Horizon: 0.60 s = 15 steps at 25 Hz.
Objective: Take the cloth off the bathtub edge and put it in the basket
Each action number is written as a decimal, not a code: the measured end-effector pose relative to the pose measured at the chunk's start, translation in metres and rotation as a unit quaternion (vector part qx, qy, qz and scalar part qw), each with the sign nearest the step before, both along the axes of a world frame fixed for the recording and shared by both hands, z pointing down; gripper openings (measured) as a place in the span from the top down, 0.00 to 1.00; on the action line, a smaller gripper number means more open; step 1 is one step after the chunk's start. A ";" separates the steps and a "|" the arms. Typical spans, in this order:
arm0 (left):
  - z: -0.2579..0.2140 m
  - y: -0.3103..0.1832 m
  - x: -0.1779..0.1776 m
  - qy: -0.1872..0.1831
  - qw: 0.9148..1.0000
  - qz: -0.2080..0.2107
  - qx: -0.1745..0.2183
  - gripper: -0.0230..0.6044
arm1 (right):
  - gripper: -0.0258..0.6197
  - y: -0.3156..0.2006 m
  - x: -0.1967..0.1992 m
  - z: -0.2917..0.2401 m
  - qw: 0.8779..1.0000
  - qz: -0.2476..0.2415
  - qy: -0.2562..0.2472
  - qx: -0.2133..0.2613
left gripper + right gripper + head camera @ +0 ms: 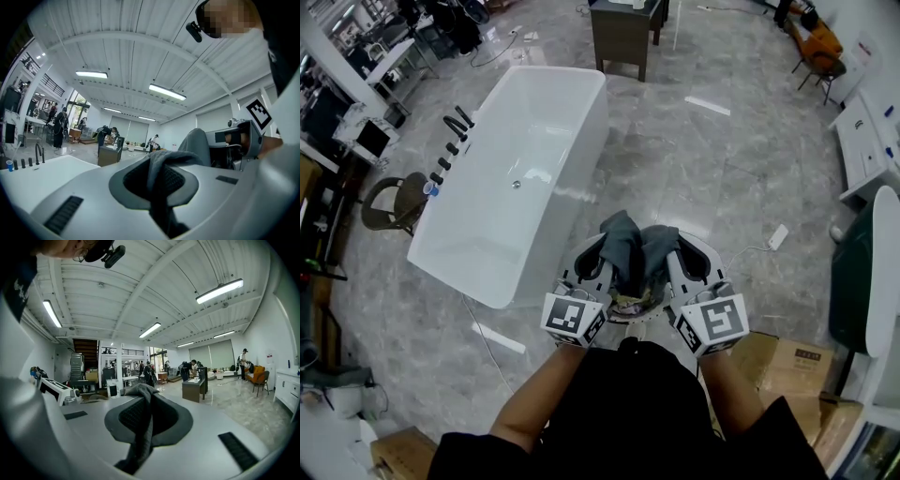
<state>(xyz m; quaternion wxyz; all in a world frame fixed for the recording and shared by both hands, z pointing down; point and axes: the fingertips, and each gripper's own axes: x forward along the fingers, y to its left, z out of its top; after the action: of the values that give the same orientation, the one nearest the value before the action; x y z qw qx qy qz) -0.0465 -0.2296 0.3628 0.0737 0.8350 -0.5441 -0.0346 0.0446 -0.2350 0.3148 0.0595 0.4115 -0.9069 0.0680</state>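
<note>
A dark grey cloth hangs bunched between my two grippers, close in front of the person's body. My left gripper is shut on its left part and my right gripper on its right part. In the left gripper view the cloth is pinched between the jaws of the left gripper, with the right gripper beside it. The right gripper view shows the cloth clamped in the right gripper. The white bathtub stands ahead to the left with a bare edge. I see no basket clearly.
Black taps line the tub's left rim, with a chair beside them. A dark cabinet stands beyond the tub. Cardboard boxes sit at the lower right, white cabinets along the right, and a power strip lies on the floor.
</note>
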 end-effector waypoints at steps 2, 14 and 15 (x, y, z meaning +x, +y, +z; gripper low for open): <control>0.016 -0.002 -0.001 0.002 1.000 -0.001 -0.018 0.90 | 0.91 -0.003 0.000 0.020 1.000 -0.002 0.003 -0.013; 0.143 -0.019 -0.008 0.005 0.992 -0.022 -0.124 0.90 | 0.91 -0.017 -0.001 0.149 0.993 -0.001 0.057 -0.101; 0.155 -0.021 -0.006 0.003 0.991 -0.023 -0.131 0.90 | 0.91 -0.017 0.000 0.163 0.992 -0.004 0.056 -0.110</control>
<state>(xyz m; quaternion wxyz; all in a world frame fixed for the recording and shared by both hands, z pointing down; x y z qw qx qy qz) -0.0528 -0.2505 0.5182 0.1832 0.8052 -0.5630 0.0323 0.0450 -0.2522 0.4776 0.1555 0.4019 -0.8908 0.1441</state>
